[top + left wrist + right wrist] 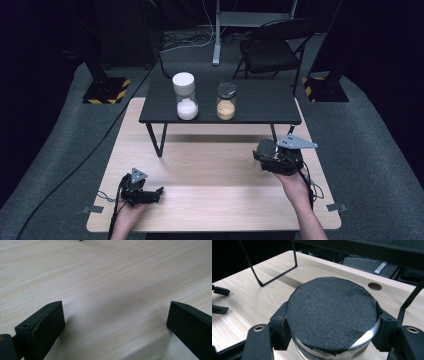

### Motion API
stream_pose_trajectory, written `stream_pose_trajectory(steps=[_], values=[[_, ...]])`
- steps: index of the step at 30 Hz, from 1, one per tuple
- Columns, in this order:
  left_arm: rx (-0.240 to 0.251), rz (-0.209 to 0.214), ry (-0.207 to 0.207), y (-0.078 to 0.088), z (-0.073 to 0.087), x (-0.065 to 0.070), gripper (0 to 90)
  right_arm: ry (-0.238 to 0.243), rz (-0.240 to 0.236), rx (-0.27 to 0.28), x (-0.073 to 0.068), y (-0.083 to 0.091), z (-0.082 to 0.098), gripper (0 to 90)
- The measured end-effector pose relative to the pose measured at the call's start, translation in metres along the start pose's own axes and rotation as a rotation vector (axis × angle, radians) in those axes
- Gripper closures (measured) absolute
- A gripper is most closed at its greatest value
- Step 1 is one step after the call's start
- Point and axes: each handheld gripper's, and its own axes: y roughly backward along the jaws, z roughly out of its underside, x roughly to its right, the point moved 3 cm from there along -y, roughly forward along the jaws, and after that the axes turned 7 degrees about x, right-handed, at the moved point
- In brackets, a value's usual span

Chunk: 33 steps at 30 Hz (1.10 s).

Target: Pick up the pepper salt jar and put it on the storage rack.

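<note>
My right gripper is shut on a glass jar with a black fabric-covered lid, held just above the right side of the wooden table. In the right gripper view the jaws clamp the jar on both sides below its lid. My left gripper rests at the table's front left, open, its jaws pointing right. In the left gripper view its jaws stand wide apart over bare wood with nothing between them.
A low black shelf on thin metal legs stands at the back of the table. On it are a white-lidded jar of white powder and a black-lidded jar of tan grains. A folding chair stands behind.
</note>
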Motion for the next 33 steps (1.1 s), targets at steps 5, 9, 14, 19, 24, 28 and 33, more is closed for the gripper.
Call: stream_pose_trajectory(steps=[5,9,14,19,24,28,33], values=[[0.0,0.0,0.0,0.0,0.0,0.0,1.3,0.011,0.002,0.007,0.0,0.001,-0.012,30.9],[0.0,0.0,0.0,0.0,0.0,0.0,1.3,0.016,0.002,0.011,-0.001,0.001,-0.019,30.9],[0.0,0.0,0.0,0.0,0.0,0.0,1.3,0.024,-0.005,0.012,-0.003,-0.001,-0.028,30.9],[0.0,0.001,0.0,0.0,0.0,0.0,1.2,0.028,-0.005,0.011,-0.004,-0.002,-0.035,30.9],[0.0,0.0,0.0,0.0,0.0,0.0,1.2,0.034,-0.004,0.012,-0.005,-0.002,-0.045,30.9],[0.0,0.001,0.0,0.0,0.0,0.0,1.2,0.036,-0.004,0.019,-0.004,-0.001,-0.052,31.0],[0.0,0.0,0.0,0.0,0.0,0.0,1.2,0.037,-0.003,0.026,-0.003,0.0,-0.057,31.0]])
